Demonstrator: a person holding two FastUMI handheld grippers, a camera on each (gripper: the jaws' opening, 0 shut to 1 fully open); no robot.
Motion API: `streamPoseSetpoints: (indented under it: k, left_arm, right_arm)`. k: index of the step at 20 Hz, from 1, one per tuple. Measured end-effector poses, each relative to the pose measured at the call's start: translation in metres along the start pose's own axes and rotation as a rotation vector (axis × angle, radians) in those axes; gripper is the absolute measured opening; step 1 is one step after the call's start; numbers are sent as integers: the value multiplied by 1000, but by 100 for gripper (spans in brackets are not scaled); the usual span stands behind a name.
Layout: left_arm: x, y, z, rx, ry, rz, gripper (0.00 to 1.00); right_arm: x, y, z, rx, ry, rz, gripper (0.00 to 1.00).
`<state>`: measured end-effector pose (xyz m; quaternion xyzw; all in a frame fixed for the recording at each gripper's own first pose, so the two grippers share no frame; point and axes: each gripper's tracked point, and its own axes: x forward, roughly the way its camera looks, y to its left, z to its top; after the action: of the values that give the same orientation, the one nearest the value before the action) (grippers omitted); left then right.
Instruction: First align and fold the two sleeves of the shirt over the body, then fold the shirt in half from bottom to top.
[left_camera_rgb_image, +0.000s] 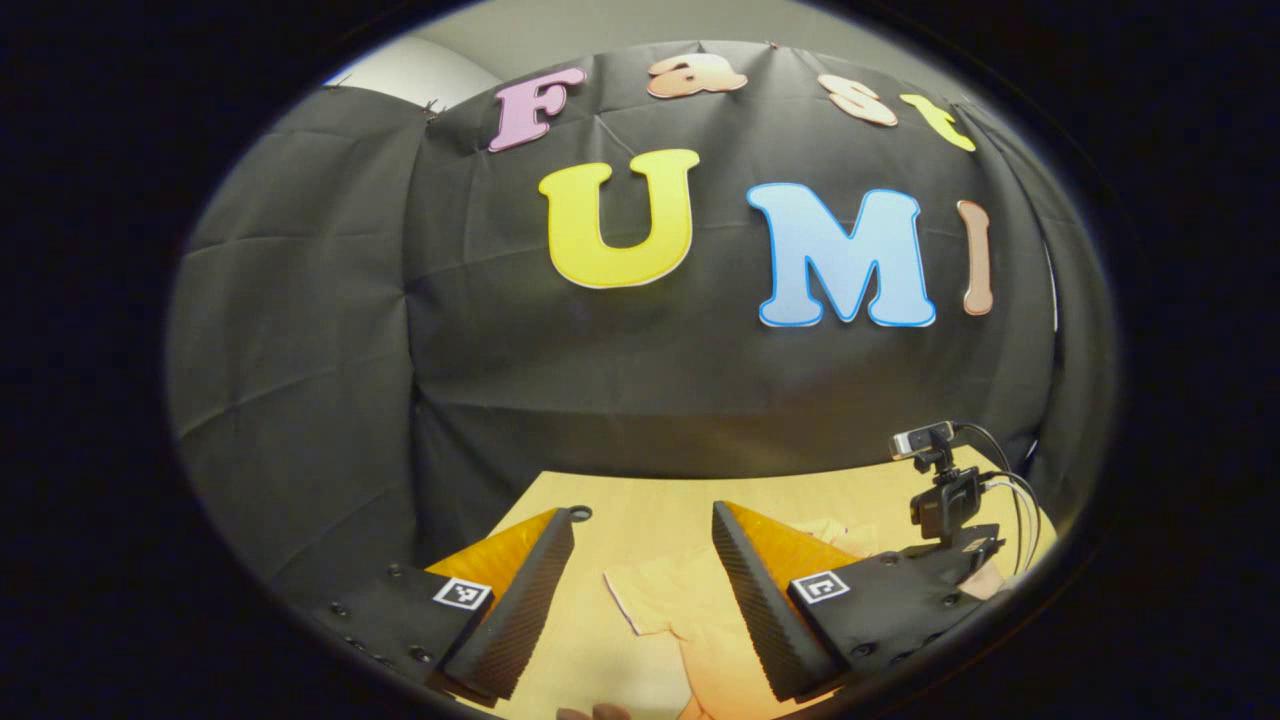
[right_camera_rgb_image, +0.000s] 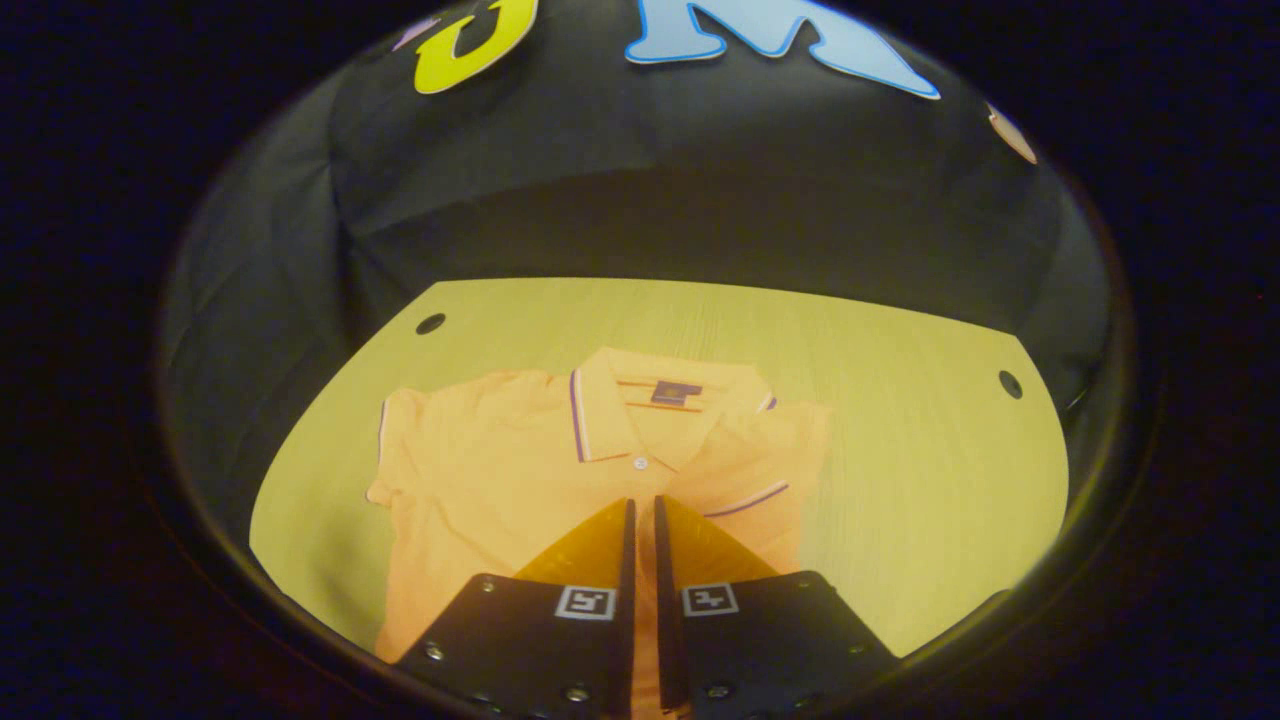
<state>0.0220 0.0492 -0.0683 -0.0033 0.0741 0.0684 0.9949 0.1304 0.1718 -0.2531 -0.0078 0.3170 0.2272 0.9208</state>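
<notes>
Left gripper view: the left gripper (left_camera_rgb_image: 642, 525) sits at 6 o'clock, aimed mostly at the black booth wall, with the table's near strip low in the picture.
Left jaws: spread wide, nothing between them; bare tabletop and a bit of cloth show through the gap.
Left fingers: each finger (left_camera_rgb_image: 523, 600) carries a small square black-and-white marker near its base; it is a coded pattern, no readable writing.
Shirt from the left: one orange sleeve of the shirt (left_camera_rgb_image: 690, 610) lies flat on the table (left_camera_rgb_image: 640, 495) at 6 o'clock, partly behind the 5 o'clock finger.
Other gripper: a black camera rig with cables (left_camera_rgb_image: 945, 485) stands at 4 o'clock, above the shirt's far side.
Right gripper view: the right gripper (right_camera_rgb_image: 643, 515) points down over the shirt (right_camera_rgb_image: 480, 470) from 6 o'clock.
Right jaws: nearly closed, a thin slit left between them; the tips hang over the shirt's chest, and I cannot tell whether they touch or pinch the cloth.
Right markers: the same kind of square coded tag on each finger, nothing legible.
Shirt from the right: an orange polo spread face up in the middle of the table, collar (right_camera_rgb_image: 640, 400) toward 12 o'clock, striped edging on collar and sleeve cuffs.
Sleeves: the sleeve at 9 o'clock lies spread outward; the one at 3 o'clock is drawn in over the body, its striped cuff just beside the finger tips.
Neck label: a small dark tag (right_camera_rgb_image: 675, 392) inside the collar; its writing is too small to read.
Button: one pale button (right_camera_rgb_image: 640, 462) just below the collar.
Table holes: a dark round hole (right_camera_rgb_image: 431, 323) at 10 o'clock and another at 2 o'clock.
</notes>
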Motion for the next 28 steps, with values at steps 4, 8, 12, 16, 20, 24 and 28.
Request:
streamPoseSetpoints:
  k: [4,8,12,16,20,24,28]
  left_arm:
    - [7,8,-18,-15,34,-3,94]
    - [27,9,-43,-23,69,-21,94]
    - [55,13,-85,-28,130,-37,94]
    - [86,15,-142,-15,228,-45,93]
    - [108,18,-197,-32,353,-58,95]
    - [128,17,-245,-44,442,-54,95]
    - [140,16,-278,-55,512,-52,94]
  right_arm:
    - [-8,11,-2,-33,14,13,33]
    - [-18,9,4,-32,-4,3,40]
    - [-34,9,18,-10,-47,-7,40]
    - [-56,12,31,6,-94,-16,41]
    - [-79,15,41,23,-141,-25,40]
    - [-98,12,47,37,-170,-44,40]
    - [-117,6,52,44,-195,-74,40]
